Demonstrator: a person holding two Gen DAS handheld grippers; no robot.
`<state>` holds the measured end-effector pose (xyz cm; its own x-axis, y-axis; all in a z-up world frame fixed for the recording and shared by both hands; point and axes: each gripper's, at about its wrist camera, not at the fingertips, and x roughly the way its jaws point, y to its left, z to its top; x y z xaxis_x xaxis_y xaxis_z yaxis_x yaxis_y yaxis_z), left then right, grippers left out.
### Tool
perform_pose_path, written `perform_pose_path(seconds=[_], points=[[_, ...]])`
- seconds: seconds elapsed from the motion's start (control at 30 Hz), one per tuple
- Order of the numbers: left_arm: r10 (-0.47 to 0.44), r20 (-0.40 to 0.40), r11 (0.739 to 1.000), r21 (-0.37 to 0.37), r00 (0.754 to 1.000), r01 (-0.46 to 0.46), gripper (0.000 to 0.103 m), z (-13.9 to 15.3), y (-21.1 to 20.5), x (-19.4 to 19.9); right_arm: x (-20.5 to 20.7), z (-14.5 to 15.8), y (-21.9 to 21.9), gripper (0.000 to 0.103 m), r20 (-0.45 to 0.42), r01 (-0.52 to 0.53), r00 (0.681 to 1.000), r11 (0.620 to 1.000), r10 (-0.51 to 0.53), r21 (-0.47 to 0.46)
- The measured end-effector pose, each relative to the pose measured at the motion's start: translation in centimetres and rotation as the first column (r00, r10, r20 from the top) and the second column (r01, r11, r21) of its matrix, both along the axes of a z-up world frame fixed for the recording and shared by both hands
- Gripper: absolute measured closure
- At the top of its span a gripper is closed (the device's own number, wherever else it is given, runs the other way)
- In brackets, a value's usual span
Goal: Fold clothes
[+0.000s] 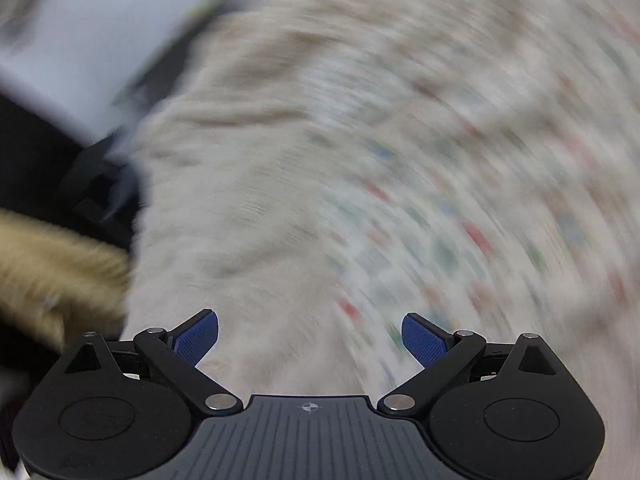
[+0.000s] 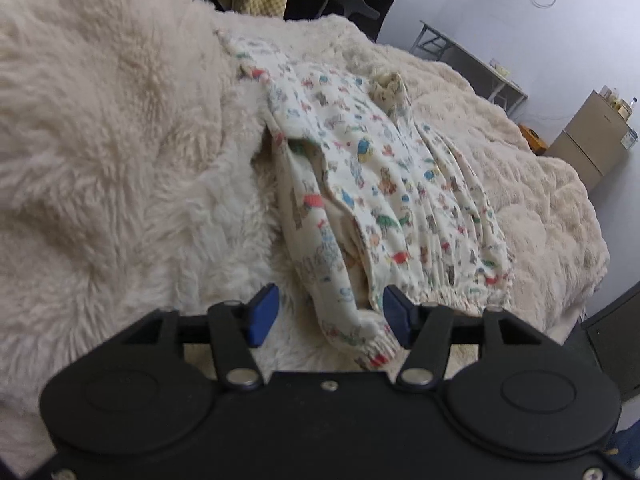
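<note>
Both grippers, right (image 2: 326, 316) and left (image 1: 310, 340), hold released fingers above printed garment (image 2: 380, 184) on fluffy blanket (image 2: 120, 140).

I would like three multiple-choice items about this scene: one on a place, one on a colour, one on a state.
1. Where does the printed garment lie?
A. on a fluffy cream blanket
B. on a wooden floor
C. in a basket

2. What colour are the gripper pads?
A. red
B. blue
C. yellow

3. How are the right gripper jaws?
A. shut on the cuff
B. shut on nothing
C. open, with the cuff between them

Key: 1 A, the blanket lies under the garment; 2 B, both pads show blue; 3 C, the cuff lies loose beside one pad, well clear of the other.
</note>
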<state>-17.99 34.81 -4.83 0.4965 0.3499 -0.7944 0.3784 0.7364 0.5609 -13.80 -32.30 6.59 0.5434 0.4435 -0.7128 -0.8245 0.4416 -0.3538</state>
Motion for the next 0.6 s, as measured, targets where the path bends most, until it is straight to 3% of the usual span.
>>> perform_pose_path(seconds=[0.07, 0.1, 0.2, 0.3, 0.43, 0.5, 0.6], points=[[-0.100, -0.062, 0.994, 0.028, 0.993, 0.102, 0.008, -1.5, -1.1, -1.2, 0.2, -0.4, 0.5, 0.047, -0.006, -0.011, 1.000, 1.000, 0.011, -0.012], [-0.166, -0.049, 0.985, 0.042, 0.985, 0.168, 0.008, -2.4, -1.9, -1.9, 0.2, -0.6, 0.6, 0.047, -0.011, -0.013, 1.000, 1.000, 0.013, -0.016], [-0.281, 0.062, 0.959, 0.055, 0.958, 0.278, 0.010, -3.7, -3.9, -2.7, 0.5, -0.9, 0.9, 0.047, -0.020, -0.005, 1.000, 1.000, 0.004, -0.013], [-0.355, 0.120, 0.933, 0.112, 0.927, 0.343, 0.010, -4.9, -5.5, -2.7, 0.7, -1.1, 0.9, 0.046, -0.024, 0.010, 1.000, 1.000, -0.010, -0.004], [-0.355, 0.173, 0.926, 0.198, 0.919, 0.321, 0.010, -5.5, -5.8, -1.9, 0.8, -1.1, 1.0, 0.041, 0.000, 0.048, 0.999, 0.999, -0.048, 0.009], [-0.315, 0.235, 0.934, 0.251, 0.919, 0.256, 0.010, -5.3, -4.8, -1.3, 0.9, -1.1, 0.9, 0.038, 0.030, 0.071, 0.997, 0.997, -0.071, 0.011], [-0.302, 0.265, 0.938, 0.256, 0.916, 0.235, 0.010, -5.2, -4.5, -0.9, 1.2, -1.3, 1.0, 0.037, 0.041, 0.083, 0.996, 0.997, -0.083, 0.007]])
